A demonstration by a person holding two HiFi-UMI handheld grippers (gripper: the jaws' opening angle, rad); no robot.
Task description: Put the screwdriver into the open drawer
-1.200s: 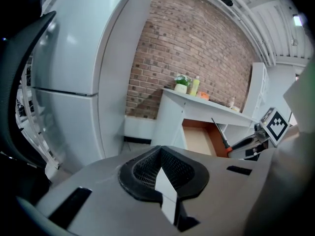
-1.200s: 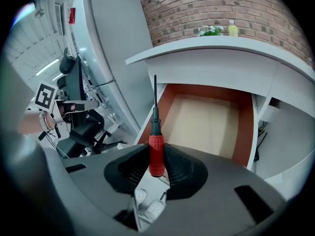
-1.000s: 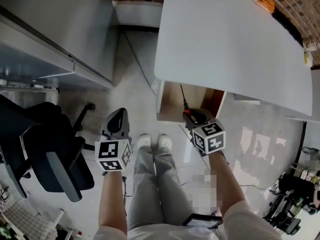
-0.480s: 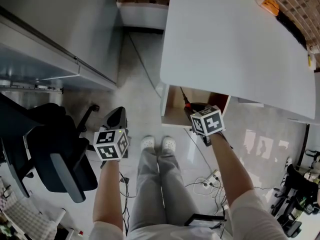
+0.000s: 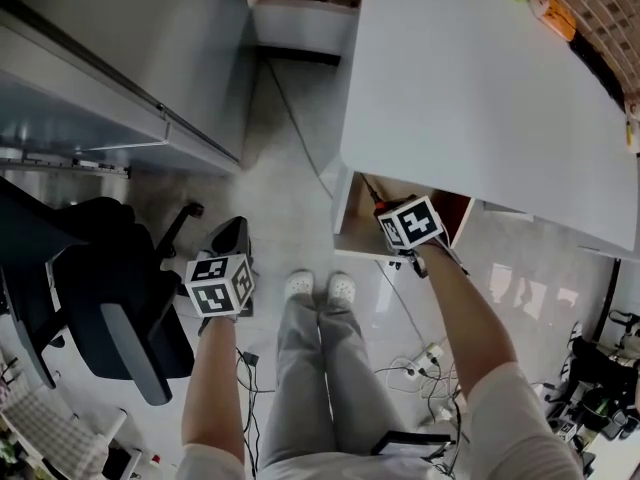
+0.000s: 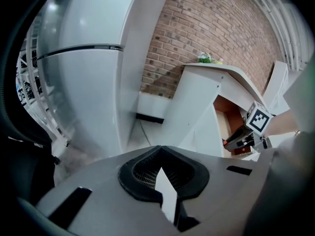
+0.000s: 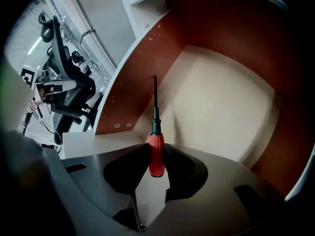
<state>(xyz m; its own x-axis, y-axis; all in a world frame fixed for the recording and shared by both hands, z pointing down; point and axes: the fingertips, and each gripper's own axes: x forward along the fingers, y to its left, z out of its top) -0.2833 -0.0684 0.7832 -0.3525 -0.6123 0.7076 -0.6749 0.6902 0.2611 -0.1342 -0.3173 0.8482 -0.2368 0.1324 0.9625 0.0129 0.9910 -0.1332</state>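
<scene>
The screwdriver [image 7: 156, 151] has a red handle and a thin black shaft. My right gripper [image 7: 156, 168] is shut on the handle, and the shaft points ahead over the open drawer [image 7: 221, 102], which has a pale bottom and red-brown walls. In the head view the right gripper [image 5: 388, 208] reaches over the drawer's front edge [image 5: 350, 240] under the white desk, with the screwdriver shaft [image 5: 371, 191] poking inside. My left gripper [image 5: 232, 240] hangs low at the left, over the floor, shut with nothing in it. From the left gripper [image 6: 165, 181] view, the right gripper [image 6: 241, 135] shows at the drawer [image 6: 227, 117].
A white desk top [image 5: 480, 88] overhangs the drawer. A dark office chair [image 5: 100, 298] stands at the left, beside a grey cabinet [image 5: 90, 48]. The person's legs and white shoes [image 5: 318, 286] are between the grippers. Cables [image 5: 430, 358] lie on the floor.
The right gripper has moved forward with the screwdriver, from in front of the drawer to over its front edge. The left gripper has hardly moved.
</scene>
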